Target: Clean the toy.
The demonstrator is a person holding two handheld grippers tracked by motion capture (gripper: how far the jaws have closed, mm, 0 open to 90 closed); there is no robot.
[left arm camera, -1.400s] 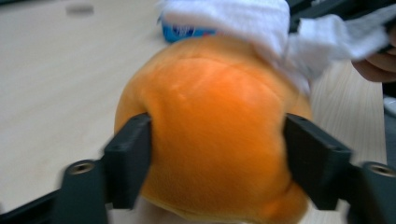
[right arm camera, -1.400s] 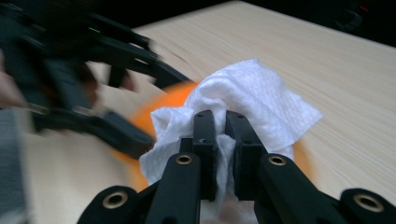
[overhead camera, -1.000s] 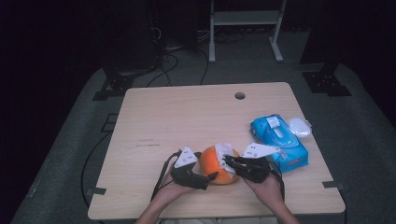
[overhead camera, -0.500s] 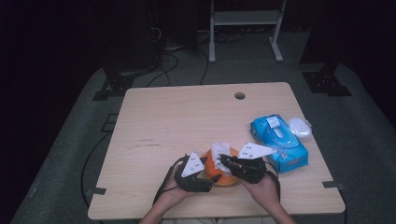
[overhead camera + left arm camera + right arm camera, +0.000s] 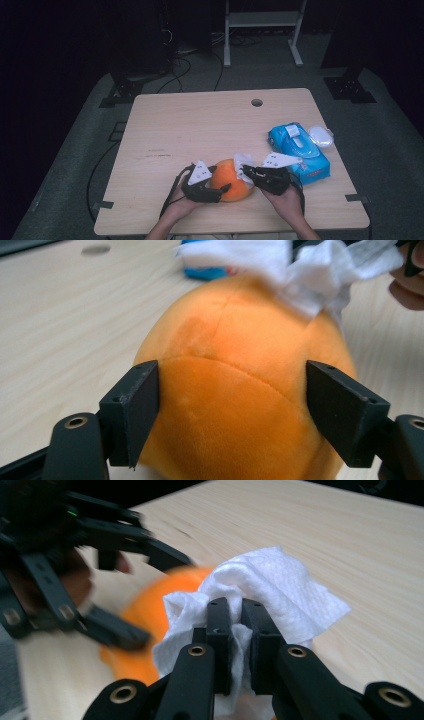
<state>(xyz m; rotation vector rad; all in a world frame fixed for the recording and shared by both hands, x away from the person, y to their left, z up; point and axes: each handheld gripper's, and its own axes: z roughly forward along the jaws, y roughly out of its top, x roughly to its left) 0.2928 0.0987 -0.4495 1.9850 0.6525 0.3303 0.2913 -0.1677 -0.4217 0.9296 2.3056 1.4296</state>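
The wiping looks under way, not finished: the left gripper (image 5: 220,189), whose jaws have just been opening slightly, clasps the orange plush toy (image 5: 231,178) on the counter (image 5: 200,125), while the right gripper (image 5: 246,171), clamped on a white wipe (image 5: 260,590), presses it against the toy's top.

The wooden table (image 5: 200,130) bears an orange plush toy (image 5: 231,177) and a blue wipes pack (image 5: 299,150).

At the lower centre of the high view, the left gripper (image 5: 222,189) clasps with jaws just reopening slightly, the right gripper (image 5: 246,172) pinched tight.
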